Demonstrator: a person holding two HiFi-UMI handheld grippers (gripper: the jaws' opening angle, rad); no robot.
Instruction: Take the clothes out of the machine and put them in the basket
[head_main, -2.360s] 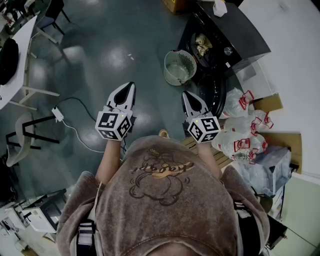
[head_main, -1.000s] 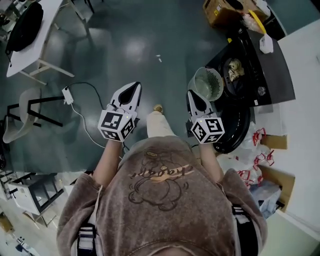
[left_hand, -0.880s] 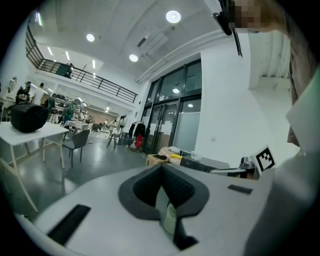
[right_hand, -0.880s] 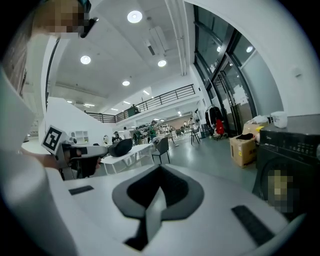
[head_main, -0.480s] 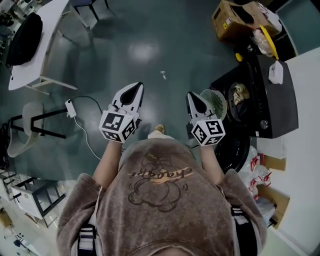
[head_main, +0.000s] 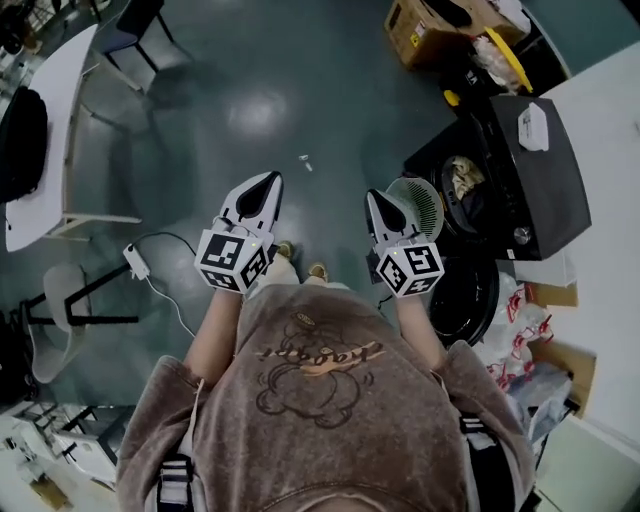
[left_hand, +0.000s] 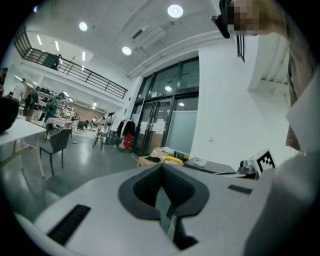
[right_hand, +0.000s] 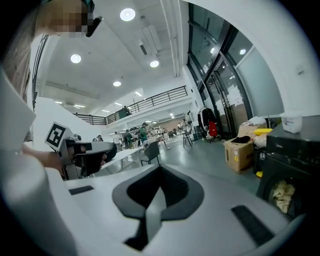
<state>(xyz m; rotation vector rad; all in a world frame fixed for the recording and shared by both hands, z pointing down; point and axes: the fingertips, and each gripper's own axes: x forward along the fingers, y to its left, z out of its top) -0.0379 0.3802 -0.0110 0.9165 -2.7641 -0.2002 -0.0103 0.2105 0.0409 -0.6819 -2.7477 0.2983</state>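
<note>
- We hold both grippers out level in front of our brown sweatshirt (head_main: 320, 400), side by side and well apart, over bare grey floor.
- left gripper (head_main: 270, 180): jaws closed tip to tip, nothing between them. Its own view looks straight out across the hall.
- right gripper (head_main: 377, 198): jaws closed too, and empty. In the head view its tip overlaps the left rim of the basket.
- basket (head_main: 432, 200): round, pale green, slatted wall. It stands on the floor just to the right of the right gripper, close against the machine's open front.
- machine (head_main: 545, 200): black, on the right. Its round door (head_main: 465, 290) is swung open towards the near side.
- clothes (head_main: 462, 178): a pale crumpled bundle in the drum, seen through the opening. They also show at the lower right of the right gripper view.
- A small white item (head_main: 531, 125) lies on the machine's top.
- Plastic bags (head_main: 520, 335) are heaped at near right, beside the machine.
- Left side: a power strip (head_main: 133, 260) with its cable lies on the floor. Further left a white table (head_main: 60, 100) carries a black bag (head_main: 22, 125).
- Far right: an open cardboard box (head_main: 425, 35), with a yellow thing (head_main: 505, 60) just to its right; we can't tell what that is.
</note>
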